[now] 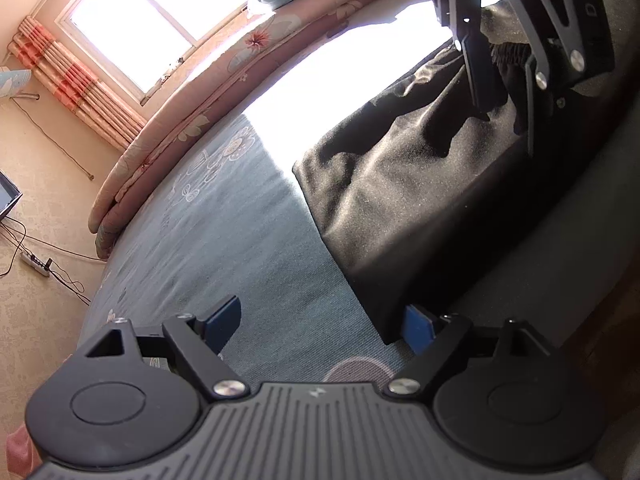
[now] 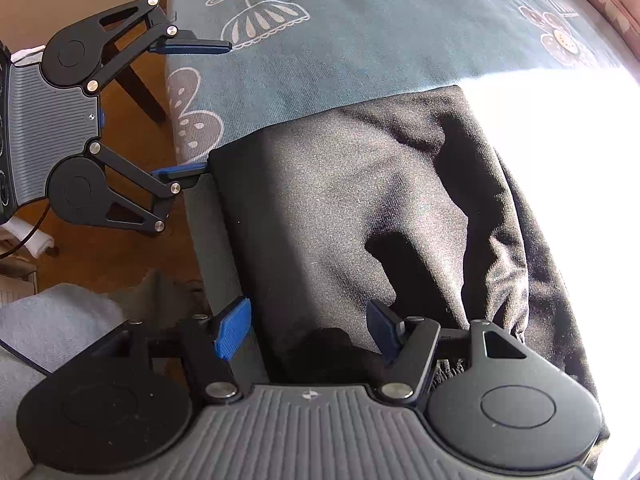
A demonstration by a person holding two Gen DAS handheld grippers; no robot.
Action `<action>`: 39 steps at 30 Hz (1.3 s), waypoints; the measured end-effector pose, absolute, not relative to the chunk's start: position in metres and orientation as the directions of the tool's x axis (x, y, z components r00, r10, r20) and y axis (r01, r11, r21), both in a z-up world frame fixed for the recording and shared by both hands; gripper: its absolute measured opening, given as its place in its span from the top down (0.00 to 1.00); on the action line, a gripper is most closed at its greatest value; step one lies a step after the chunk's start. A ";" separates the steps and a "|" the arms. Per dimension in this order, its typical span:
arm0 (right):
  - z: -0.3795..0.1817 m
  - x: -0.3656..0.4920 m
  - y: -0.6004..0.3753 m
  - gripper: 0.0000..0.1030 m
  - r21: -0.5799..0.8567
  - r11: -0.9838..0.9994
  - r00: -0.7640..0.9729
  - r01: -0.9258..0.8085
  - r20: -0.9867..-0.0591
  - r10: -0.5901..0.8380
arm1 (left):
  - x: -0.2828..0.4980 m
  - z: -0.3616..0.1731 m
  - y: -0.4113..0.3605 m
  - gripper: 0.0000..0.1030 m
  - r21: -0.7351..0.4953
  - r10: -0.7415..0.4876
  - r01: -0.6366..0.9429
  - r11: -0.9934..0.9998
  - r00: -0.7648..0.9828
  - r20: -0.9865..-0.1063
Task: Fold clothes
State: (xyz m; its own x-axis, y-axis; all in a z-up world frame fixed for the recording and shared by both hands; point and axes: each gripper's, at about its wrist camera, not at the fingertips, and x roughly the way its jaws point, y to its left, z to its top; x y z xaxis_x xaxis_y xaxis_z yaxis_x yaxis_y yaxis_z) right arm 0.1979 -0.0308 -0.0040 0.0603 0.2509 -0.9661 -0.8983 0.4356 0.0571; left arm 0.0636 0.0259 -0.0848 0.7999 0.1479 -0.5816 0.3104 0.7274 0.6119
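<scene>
A black garment (image 2: 340, 208) lies loosely folded on the blue-grey flowered sheet (image 2: 360, 40), near the bed's edge. My right gripper (image 2: 308, 328) points steeply down over it. Its jaws are open and straddle the near edge: one blue pad (image 2: 234, 328) sits just off the cloth, the other on it. In the left wrist view the garment (image 1: 400, 200) fills the right side, with the right gripper (image 1: 508, 120) standing on its far gathered end. My left gripper (image 1: 320, 324) is open wide at the garment's corner and holds nothing. From the right wrist view, the left gripper (image 2: 216, 106) has one finger touching that corner.
A rolled floral quilt (image 1: 180, 128) runs along the bed's far side under the window (image 1: 152, 20). A blinding sun patch (image 1: 340, 80) covers part of the sheet. A power strip with cables (image 1: 36, 262) lies on the floor. A wooden furniture leg (image 2: 140, 84) stands beside the bed edge.
</scene>
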 end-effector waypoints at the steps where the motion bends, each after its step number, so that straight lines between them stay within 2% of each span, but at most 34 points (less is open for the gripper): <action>1: -0.004 0.197 -0.032 0.33 0.054 0.434 0.062 -0.899 -0.966 0.249 | 0.063 -0.085 0.024 0.18 0.620 0.151 0.315 0.718 0.799 -0.582; 7: -0.013 0.197 -0.043 0.37 0.041 0.428 0.059 -0.903 -0.974 0.219 | 0.066 -0.084 0.027 0.18 0.604 0.141 0.328 0.726 0.789 -0.598; 10: -0.023 0.193 -0.053 0.38 -0.036 0.368 0.102 -0.929 -0.982 0.162 | 0.068 -0.085 0.026 0.18 0.609 0.124 0.348 0.713 0.792 -0.597; 13: -0.032 0.191 -0.061 0.42 -0.079 0.324 0.125 -0.943 -0.984 0.124 | 0.072 -0.086 0.029 0.17 0.597 0.108 0.360 0.717 0.788 -0.606; 21: -0.030 0.189 -0.065 0.43 -0.106 0.269 0.140 -0.957 -0.984 0.110 | 0.075 -0.083 0.037 0.16 0.573 0.087 0.379 0.727 0.776 -0.624; 23: -0.030 0.190 -0.066 0.42 -0.098 0.277 0.133 -0.956 -0.985 0.111 | 0.079 -0.083 0.041 0.11 0.549 0.090 0.368 0.750 0.767 -0.636; 26: -0.023 0.189 -0.068 0.42 -0.091 0.306 0.135 -0.948 -0.982 0.129 | 0.086 -0.080 0.045 0.11 0.500 0.095 0.348 0.793 0.740 -0.665; 30: -0.006 0.191 -0.077 0.42 -0.050 0.373 0.126 -0.926 -0.976 0.180 | 0.082 -0.074 0.040 0.11 0.533 0.092 0.391 0.750 0.737 -0.670; 33: 0.008 0.199 -0.085 0.43 0.003 0.448 0.114 -0.894 -0.966 0.232 | 0.078 -0.063 0.040 0.12 0.517 0.078 0.435 0.737 0.706 -0.704; 35: 0.017 0.207 -0.091 0.47 0.043 0.499 0.111 -0.866 -0.955 0.273 | 0.074 -0.052 0.042 0.12 0.491 0.062 0.460 0.740 0.680 -0.731; 37: 0.026 0.215 -0.098 0.58 0.094 0.555 0.112 -0.826 -0.939 0.326 | 0.073 -0.041 0.046 0.12 0.454 0.046 0.476 0.753 0.650 -0.759; 39: 0.020 0.218 -0.104 0.59 0.107 0.599 0.114 -0.793 -0.941 0.319 | 0.078 -0.029 0.050 0.12 0.398 0.026 0.477 0.783 0.615 -0.788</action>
